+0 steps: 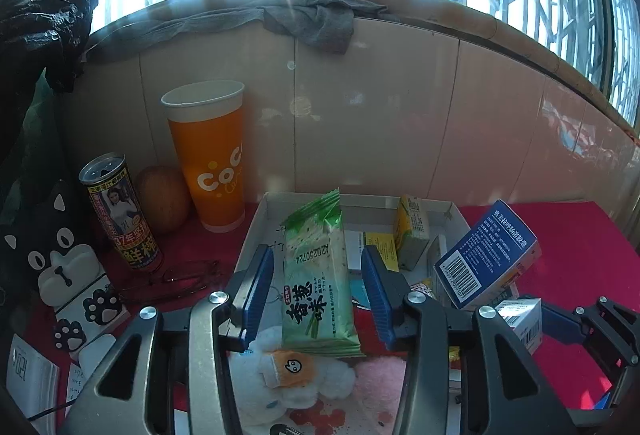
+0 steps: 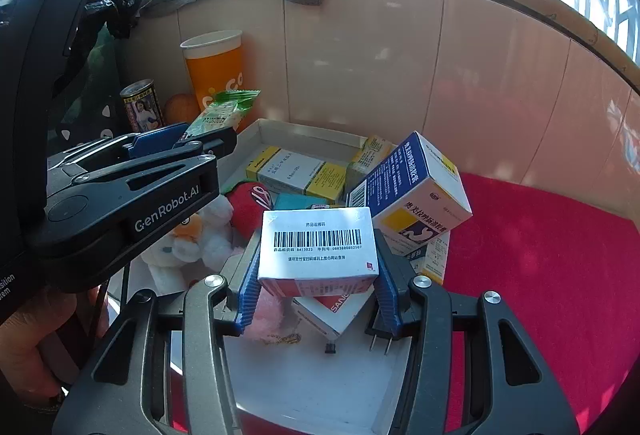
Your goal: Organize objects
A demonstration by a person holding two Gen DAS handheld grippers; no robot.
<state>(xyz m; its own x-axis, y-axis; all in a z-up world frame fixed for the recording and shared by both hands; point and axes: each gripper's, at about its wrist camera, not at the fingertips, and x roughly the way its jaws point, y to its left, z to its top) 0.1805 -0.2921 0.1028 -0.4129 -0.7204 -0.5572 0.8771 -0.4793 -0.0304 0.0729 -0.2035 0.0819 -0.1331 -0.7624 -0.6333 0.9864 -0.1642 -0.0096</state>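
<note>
My left gripper (image 1: 316, 295) holds a green cracker packet (image 1: 316, 275) between its blue pads, above the near edge of a white cardboard tray (image 1: 256, 231). In the right wrist view the packet (image 2: 222, 115) sticks out past the left gripper (image 2: 208, 139). My right gripper (image 2: 318, 287) is shut on a white medicine box with a barcode (image 2: 318, 247), held above a second white tray (image 2: 312, 395). That box also shows in the left wrist view (image 1: 520, 319). A blue and white medicine box (image 2: 412, 187) leans tilted on other boxes in the tray.
An orange CoCo paper cup (image 1: 212, 163), a drink can (image 1: 120, 211) and an orange fruit (image 1: 164, 199) stand at the back left by the tiled wall. Glasses (image 1: 180, 277) lie on the red cloth (image 2: 540, 255). Plush toys (image 2: 192, 235), a plug (image 2: 382, 331) and yellow boxes (image 2: 296, 171) lie in the trays.
</note>
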